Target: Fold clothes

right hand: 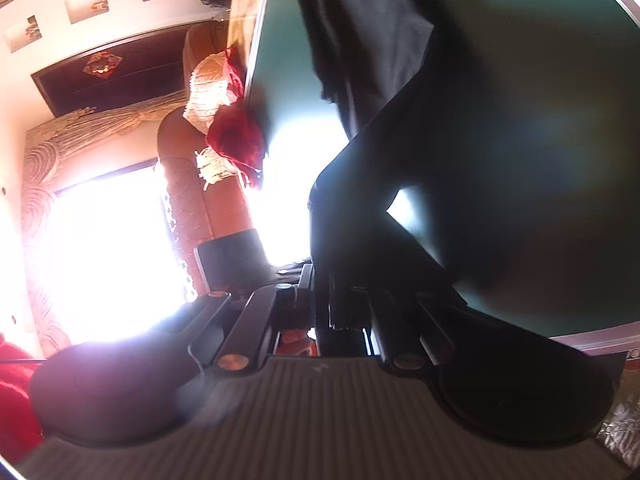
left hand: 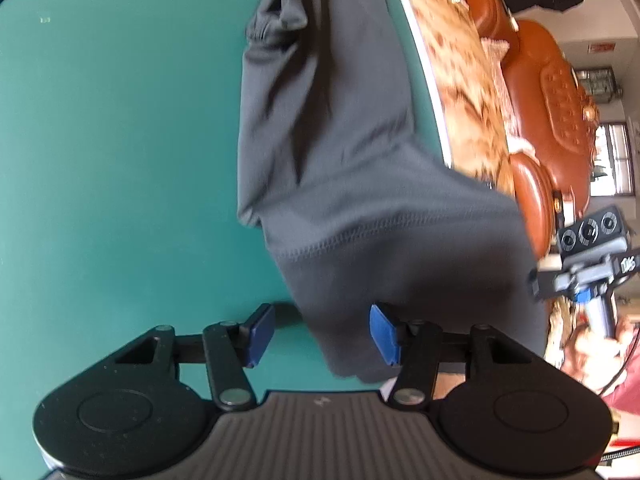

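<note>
Reading across the left wrist view, no brand or label can be made out on the dark grey garment (left hand: 340, 152); small white lettering on the second tool's body at the right edge is too blurred to read. One garment lies on the green desk (left hand: 112, 140), running from the top centre down to the lower middle of the frame, a stitched hem crossing it, its lower corner hanging between the blue pads (left hand: 262, 334) of the left tool (left hand: 322, 334). That tool stands wide, its two pads well apart and gripping nothing. Two brown leather chairs (left hand: 560, 112) stand at the upper right.

In the right wrist view, strongly backlit, the right tool (right hand: 320, 304) sits narrow, its fingers drawn together on a fold of the garment (right hand: 360, 40), which rises from the tool toward the top centre over the desk (right hand: 560, 60).
</note>
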Available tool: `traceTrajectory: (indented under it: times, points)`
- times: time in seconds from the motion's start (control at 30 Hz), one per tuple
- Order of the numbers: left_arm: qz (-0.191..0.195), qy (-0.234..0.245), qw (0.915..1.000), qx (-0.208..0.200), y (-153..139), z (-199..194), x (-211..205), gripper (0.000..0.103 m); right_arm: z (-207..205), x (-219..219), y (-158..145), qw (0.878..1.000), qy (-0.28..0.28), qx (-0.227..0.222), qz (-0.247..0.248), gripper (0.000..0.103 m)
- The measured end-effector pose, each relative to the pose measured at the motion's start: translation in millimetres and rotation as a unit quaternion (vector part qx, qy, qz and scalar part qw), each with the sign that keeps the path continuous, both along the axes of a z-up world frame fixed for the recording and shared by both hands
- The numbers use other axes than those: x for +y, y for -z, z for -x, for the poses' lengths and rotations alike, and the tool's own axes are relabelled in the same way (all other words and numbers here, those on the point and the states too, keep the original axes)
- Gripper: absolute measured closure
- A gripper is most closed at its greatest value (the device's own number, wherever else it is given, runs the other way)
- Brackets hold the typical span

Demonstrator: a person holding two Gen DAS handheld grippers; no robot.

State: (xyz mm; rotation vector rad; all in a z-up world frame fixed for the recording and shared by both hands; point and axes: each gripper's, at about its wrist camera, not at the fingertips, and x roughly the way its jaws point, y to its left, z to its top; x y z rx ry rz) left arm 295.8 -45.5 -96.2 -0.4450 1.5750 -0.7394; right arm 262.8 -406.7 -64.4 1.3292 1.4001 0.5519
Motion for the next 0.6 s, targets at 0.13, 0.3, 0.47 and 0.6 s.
traceTrajectory:
  times: [0.13, 0.3, 0.47, 0.6]
  points:
    - [0.007, 0.001, 1.0000, -0.005, -3, 0, -9, 0.048, 4, -5, 2, 1.000, 0.001, 0.002, 0.002, 0.094]
    - [-0.002, 0.016, 0.9995, -0.026, -18, 3, -12, 0.085, 9, -13, -1, 1.000, -0.002, 0.000, 0.024, 0.094]
    - [-0.010, 0.030, 0.9984, -0.046, -33, 6, -16, 0.099, 17, 7, -9, 0.990, -0.051, -0.032, 0.130, 0.094]
    - [-0.016, 0.042, 0.9970, -0.063, -45, 8, -18, 0.100, 22, 17, -20, 0.982, -0.065, -0.052, 0.168, 0.094]
